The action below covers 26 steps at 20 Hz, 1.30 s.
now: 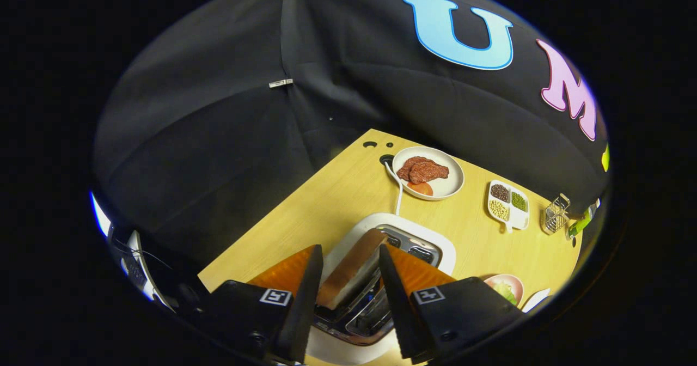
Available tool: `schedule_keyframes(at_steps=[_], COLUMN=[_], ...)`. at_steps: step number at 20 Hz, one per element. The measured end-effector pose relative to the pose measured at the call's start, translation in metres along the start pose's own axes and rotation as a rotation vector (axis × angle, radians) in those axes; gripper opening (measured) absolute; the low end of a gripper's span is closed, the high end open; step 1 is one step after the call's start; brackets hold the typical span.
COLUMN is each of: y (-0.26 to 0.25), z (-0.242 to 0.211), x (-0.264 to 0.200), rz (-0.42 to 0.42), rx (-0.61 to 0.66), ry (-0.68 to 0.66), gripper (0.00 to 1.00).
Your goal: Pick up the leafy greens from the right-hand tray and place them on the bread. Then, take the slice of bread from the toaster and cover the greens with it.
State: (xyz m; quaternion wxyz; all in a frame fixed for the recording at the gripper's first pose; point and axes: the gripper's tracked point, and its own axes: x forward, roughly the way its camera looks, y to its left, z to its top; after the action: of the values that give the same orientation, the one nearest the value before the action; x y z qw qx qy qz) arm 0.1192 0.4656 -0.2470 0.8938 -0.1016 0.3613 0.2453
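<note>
Tool (348,279) straddles the bread slice (351,270) standing in the toaster (381,279), fingers spread, pads apparently not yet pressing; greens (505,291) sit in a small dish just right of the toaster; beyond, plate of meat (428,172) and divided bean dish (508,205) on the counter (326,202); risk: a skewed pinch jams the slice against the slot, or a weak one drops it.
</note>
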Motion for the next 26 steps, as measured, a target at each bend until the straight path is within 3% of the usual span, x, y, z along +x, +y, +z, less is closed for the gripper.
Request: schedule_keyframes(at_steps=[3,6,8,9,14,26], y=[-0.005,-0.011,-0.011,-0.011,-0.010,-0.072], z=[-0.001,-0.004,-0.004,-0.004,0.007,0.054], x=[0.000,-0.001,-0.006,-0.004,-0.021,-0.095], rz=[-0.018,-0.024,0.001,0.016,0.095,0.133], rx=[0.008,0.018,0.038,0.051,0.086,0.253], ry=[0.012,0.029,0.046,0.051,0.042,-0.112], gripper=[0.49,0.24,0.24,0.17,0.12,0.12])
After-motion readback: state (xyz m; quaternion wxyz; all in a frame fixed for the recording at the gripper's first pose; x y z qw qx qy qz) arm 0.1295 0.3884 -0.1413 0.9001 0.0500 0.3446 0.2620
